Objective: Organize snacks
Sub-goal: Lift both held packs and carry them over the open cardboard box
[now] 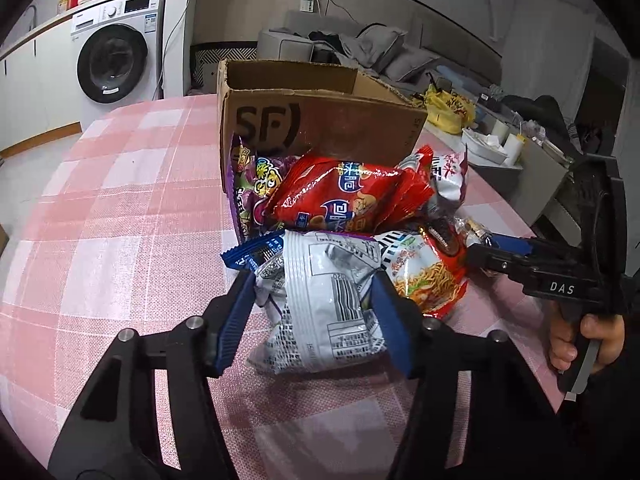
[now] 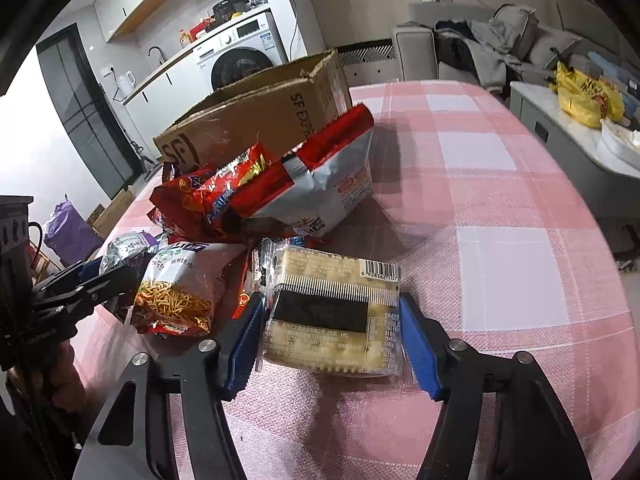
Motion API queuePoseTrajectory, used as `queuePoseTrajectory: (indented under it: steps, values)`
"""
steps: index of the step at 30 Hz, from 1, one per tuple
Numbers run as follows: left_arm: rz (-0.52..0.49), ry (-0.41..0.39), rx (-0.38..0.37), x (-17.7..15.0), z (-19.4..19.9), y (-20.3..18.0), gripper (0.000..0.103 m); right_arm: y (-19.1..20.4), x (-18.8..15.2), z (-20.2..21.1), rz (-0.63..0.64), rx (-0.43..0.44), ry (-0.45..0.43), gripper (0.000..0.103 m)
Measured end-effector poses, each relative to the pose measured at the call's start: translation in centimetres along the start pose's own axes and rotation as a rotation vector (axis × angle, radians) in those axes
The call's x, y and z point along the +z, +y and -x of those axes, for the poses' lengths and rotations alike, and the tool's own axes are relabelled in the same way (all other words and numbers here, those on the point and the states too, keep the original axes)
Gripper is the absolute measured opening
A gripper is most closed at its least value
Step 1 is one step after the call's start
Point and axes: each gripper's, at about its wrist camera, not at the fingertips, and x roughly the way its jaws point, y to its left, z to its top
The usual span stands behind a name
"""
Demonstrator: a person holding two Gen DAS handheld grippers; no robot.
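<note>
A pile of snack packets lies on the pink checked tablecloth (image 1: 120, 200) in front of an open cardboard box (image 1: 320, 120) marked SF. My left gripper (image 1: 314, 292) has its blue pads on both sides of a silver-white packet (image 1: 328, 304) and grips it. A red packet (image 1: 340, 196) and a noodle-snack bag (image 1: 428, 280) lie behind it. My right gripper (image 2: 332, 328) has its pads against both sides of a clear-wrapped cracker pack (image 2: 336, 312) on the cloth. The box (image 2: 256, 120), a red-and-silver bag (image 2: 312, 184) and the noodle-snack bag (image 2: 180, 292) lie beyond it.
A washing machine (image 1: 116, 52) stands beyond the table's far left. A sofa with clothes (image 1: 360, 48) is behind the box. A side counter with a yellow bag (image 2: 584, 100) and white dishes is to the right. The other gripper shows at each view's edge (image 1: 560, 276).
</note>
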Motion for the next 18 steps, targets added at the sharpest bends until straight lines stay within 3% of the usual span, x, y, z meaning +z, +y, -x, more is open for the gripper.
queuePoseTrajectory:
  steps: [18]
  values:
    - [-0.004,-0.172,0.039,1.3,5.9,-0.1,0.054,2.1,0.8,5.5,0.049,0.064,-0.175,0.065]
